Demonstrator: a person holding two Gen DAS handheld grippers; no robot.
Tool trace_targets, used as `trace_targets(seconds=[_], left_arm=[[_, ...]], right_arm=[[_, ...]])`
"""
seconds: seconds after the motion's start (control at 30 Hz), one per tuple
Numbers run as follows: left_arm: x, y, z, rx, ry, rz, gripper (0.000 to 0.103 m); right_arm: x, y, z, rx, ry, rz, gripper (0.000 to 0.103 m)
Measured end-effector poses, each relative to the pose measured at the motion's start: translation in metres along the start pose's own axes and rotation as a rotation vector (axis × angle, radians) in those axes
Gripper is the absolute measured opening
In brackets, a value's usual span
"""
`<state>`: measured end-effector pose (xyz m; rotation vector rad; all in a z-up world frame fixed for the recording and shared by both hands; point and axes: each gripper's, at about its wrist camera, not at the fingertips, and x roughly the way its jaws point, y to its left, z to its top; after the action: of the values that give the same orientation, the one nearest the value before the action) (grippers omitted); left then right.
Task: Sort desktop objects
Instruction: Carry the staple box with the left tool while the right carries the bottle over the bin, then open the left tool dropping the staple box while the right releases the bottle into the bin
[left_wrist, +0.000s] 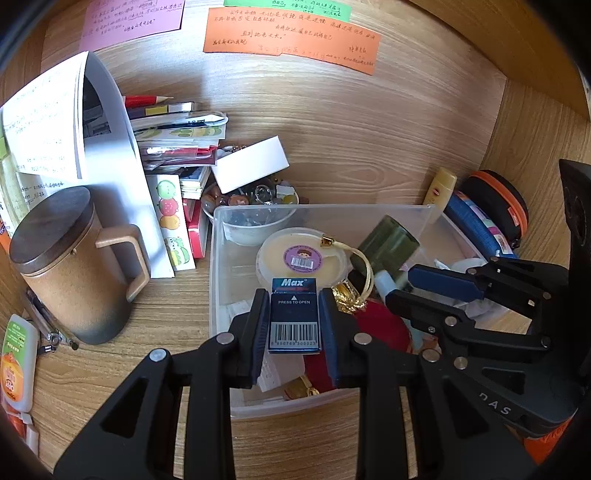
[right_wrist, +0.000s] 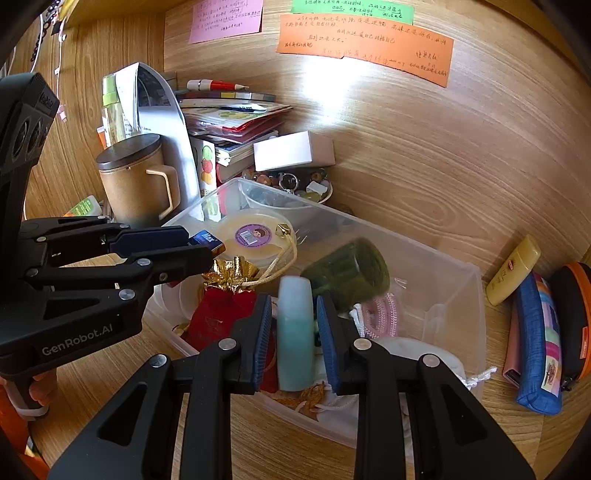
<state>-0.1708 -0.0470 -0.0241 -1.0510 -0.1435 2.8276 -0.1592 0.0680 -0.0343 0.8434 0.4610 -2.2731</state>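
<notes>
My left gripper (left_wrist: 294, 317) is shut on a blue Max staple box (left_wrist: 294, 314) and holds it over the clear plastic bin (left_wrist: 218, 258). The staple box also shows in the right wrist view (right_wrist: 207, 239), between the left gripper's pads. My right gripper (right_wrist: 295, 332) is shut on a pale teal bottle (right_wrist: 294, 332) with a dark green cap (right_wrist: 347, 273), held over the bin (right_wrist: 443, 280). Inside the bin lie a round yellow container (left_wrist: 301, 254) with a purple sticker, a red pouch with gold trim (right_wrist: 221, 314) and white drawstring bags (right_wrist: 424, 354).
A brown lidded mug (left_wrist: 74, 266) stands left of the bin. Books and papers (left_wrist: 173, 147), a white box (left_wrist: 251, 166) and a bowl of trinkets (left_wrist: 251, 206) are behind it. A yellow tube (right_wrist: 513, 269), blue pencil case (right_wrist: 539, 343) and orange-rimmed case (right_wrist: 576, 317) lie to the right.
</notes>
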Motion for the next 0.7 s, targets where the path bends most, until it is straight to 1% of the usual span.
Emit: trace_targets(seconds=[0.13, 0.2, 0.23, 0.27, 0.57, 0.7], left_arm=[[0.002, -0.001, 0.001, 0.004, 0.0, 0.008, 0.028], [0.002, 0.0, 0.001, 0.002, 0.0, 0.0, 0.036], [0.002, 0.0, 0.001, 0.001, 0.0, -0.003, 0.045], [0.003, 0.0, 0.001, 0.0, 0.002, -0.002, 0.048], [0.003, 0.002, 0.001, -0.016, 0.01, -0.007, 0.049], [-0.002, 0.003, 0.002, -0.021, -0.002, -0.007, 0.049]], right_arm=[[0.0, 0.0, 0.0, -0.002, -0.005, -0.01, 0.023], [0.0, 0.0, 0.001, -0.006, -0.006, -0.018, 0.023], [0.0, 0.0, 0.001, -0.007, -0.006, -0.017, 0.023], [0.0, 0.0, 0.001, -0.007, -0.006, -0.016, 0.023], [-0.007, -0.001, 0.004, -0.011, -0.026, -0.032, 0.023], [-0.01, 0.0, 0.004, -0.011, -0.034, -0.035, 0.023]])
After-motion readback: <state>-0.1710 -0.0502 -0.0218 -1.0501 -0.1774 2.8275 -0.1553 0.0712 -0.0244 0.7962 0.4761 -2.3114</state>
